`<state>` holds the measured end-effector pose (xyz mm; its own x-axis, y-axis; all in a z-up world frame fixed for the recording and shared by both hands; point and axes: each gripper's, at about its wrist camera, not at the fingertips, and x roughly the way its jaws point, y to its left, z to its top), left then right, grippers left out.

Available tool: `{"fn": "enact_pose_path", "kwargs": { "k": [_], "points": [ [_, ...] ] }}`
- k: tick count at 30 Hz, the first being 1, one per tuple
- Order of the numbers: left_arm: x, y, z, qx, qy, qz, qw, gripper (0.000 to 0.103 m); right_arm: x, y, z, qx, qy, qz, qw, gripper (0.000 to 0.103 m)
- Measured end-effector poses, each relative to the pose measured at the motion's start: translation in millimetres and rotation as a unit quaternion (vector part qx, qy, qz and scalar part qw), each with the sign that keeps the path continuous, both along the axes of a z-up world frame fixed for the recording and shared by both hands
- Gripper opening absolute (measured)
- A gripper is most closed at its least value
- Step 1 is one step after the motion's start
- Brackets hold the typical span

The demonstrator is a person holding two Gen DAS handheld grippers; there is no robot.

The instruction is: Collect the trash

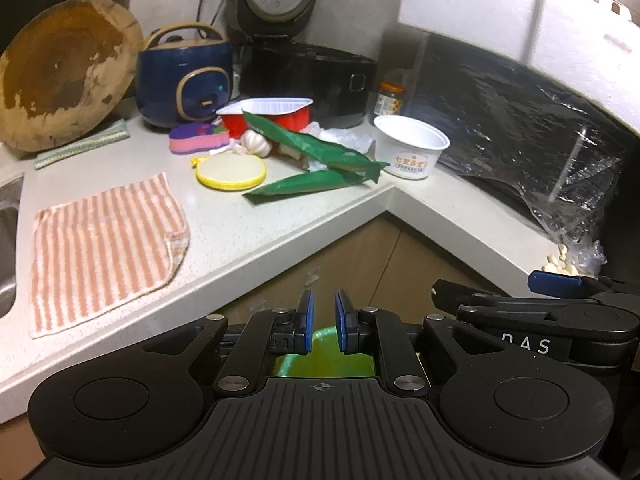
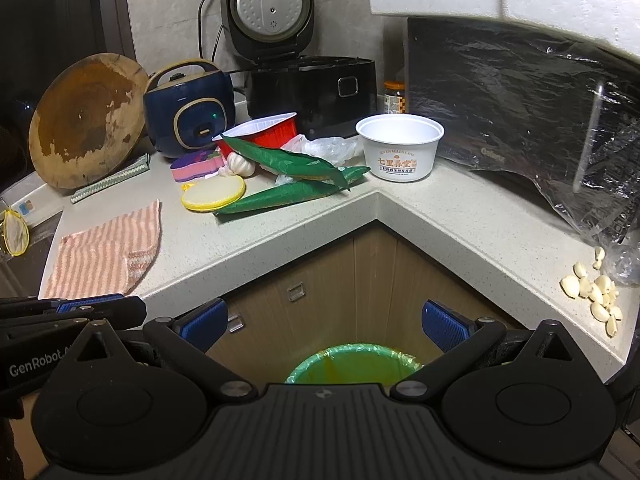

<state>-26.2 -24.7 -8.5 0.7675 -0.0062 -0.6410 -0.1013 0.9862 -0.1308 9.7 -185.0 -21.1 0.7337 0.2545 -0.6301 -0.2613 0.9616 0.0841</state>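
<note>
No trash is held: the left gripper (image 1: 323, 322) fingers are nearly closed, the right gripper (image 2: 325, 320) fingers wide apart. Green wrappers (image 2: 296, 172), red tray (image 2: 276, 132) and white bowl (image 2: 400, 148) remain on the tabletop (image 2: 280, 224), above the bin (image 2: 352, 364).

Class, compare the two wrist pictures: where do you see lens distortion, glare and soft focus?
Left wrist view: the countertop edge bows from the fisheye, glare streaks the plastic-covered black appliance, and the round wooden board looks soft. Right wrist view: the same bowing at the frame edges, glare on the plastic film, and the white bowl reads sharper.
</note>
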Motion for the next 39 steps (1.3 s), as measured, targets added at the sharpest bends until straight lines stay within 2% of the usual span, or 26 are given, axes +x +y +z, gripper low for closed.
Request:
{"fn": "enact_pose_path", "kwargs": {
  "k": [9,14,18,22,27,29,34,39],
  "points": [
    [15,21,-2,-0.006,0.006,0.018,0.9998,0.015,18,12,-2,-0.011,0.001,0.004,1.0,0.103],
    [47,51,-5,-0.031,0.003,0.014,0.9994,0.015,42,30,-1,-0.02,-0.015,-0.007,1.0,0.103],
    [88,84,-11,-0.048,0.002,0.013,0.9987,0.015,71,54,-2,-0.032,-0.028,-0.019,0.999,0.103],
    [135,121,-20,-0.078,0.016,0.0,0.9968,0.016,110,81,-6,-0.021,-0.016,-0.021,0.999,0.103],
    [182,156,-34,-0.068,0.029,0.006,0.9972,0.016,164,121,-22,-0.021,0.025,-0.008,0.999,0.103],
    [196,168,-40,-0.064,0.033,0.011,0.9973,0.016,179,136,-30,-0.019,0.045,0.011,0.999,0.103],
    [223,192,-58,-0.082,0.064,0.016,0.9944,0.016,204,162,-47,-0.041,0.076,0.023,0.996,0.103],
    [236,204,-71,-0.125,0.07,0.003,0.9897,0.016,232,175,-61,-0.054,0.105,0.022,0.993,0.103]
  ]
}}
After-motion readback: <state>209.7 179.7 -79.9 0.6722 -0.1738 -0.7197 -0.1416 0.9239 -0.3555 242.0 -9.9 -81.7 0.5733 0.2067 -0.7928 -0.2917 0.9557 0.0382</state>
